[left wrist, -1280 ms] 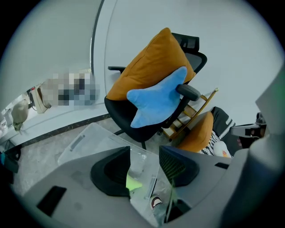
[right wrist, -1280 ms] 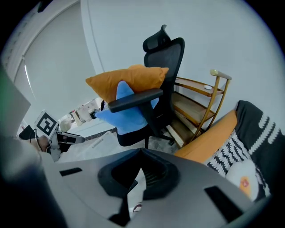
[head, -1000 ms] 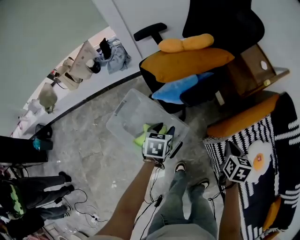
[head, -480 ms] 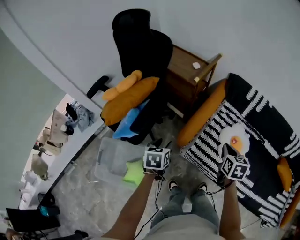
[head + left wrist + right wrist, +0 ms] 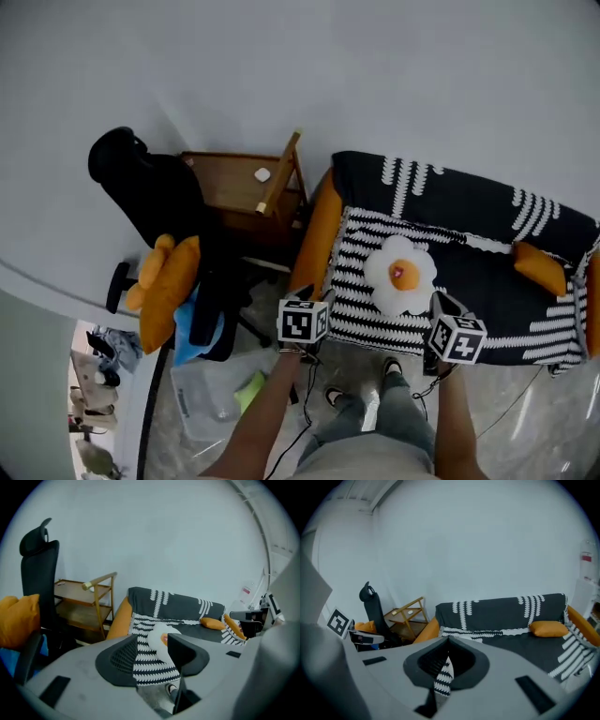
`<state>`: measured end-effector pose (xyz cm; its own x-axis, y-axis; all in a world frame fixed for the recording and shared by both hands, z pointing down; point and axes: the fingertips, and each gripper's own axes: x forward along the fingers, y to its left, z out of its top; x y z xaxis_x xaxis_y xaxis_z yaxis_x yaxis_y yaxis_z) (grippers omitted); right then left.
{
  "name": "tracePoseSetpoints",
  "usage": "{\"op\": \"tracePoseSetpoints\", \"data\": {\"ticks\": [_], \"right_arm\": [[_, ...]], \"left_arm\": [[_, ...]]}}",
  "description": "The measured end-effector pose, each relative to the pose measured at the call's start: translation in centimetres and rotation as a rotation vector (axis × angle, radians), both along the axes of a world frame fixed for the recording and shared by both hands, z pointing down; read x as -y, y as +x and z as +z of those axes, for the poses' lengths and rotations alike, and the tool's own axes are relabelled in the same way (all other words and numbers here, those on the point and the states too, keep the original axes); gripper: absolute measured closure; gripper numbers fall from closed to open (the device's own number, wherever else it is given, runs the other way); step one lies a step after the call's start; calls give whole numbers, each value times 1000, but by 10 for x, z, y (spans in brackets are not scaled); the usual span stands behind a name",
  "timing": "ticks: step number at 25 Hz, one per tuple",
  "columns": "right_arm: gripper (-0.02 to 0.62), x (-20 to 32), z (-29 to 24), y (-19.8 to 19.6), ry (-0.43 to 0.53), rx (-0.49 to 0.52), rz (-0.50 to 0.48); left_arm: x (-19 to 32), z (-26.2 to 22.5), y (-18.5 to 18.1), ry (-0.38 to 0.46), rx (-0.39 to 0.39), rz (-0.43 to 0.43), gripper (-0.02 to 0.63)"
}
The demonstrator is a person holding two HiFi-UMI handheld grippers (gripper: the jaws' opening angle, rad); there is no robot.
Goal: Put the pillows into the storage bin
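Left tool, right tool swung toward striped sofa, round egg pillow

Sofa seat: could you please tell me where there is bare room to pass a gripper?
The dark seat between the egg pillow and the small orange pillow is bare, as is the striped strip left of it. The office chair, piled with cushions, is crowded.

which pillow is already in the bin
The lime-green pillow, lying in the clear storage bin; the rest sit on the chair and sofa.
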<state>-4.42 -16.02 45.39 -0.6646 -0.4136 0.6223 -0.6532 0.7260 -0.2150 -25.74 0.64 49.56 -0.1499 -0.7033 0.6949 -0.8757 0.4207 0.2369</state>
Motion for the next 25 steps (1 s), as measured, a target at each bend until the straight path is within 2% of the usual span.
{"op": "tracePoseSetpoints", "data": {"ticks": [5,14,21,25], "right_arm": [[594,69,27,30,-38,-6,73],[594,163,89,31,-117,-57,53],[594,221,179,16,-170,-83,46],[594,237,230,7,-186,-100,32]], "left_arm": [[82,25,22,-65,11,92,410],[182,85,29,-135,-17,105,410],[233,186,17,-186,-63,68,410],[248,244,12,-217,-80,56,410]]}}
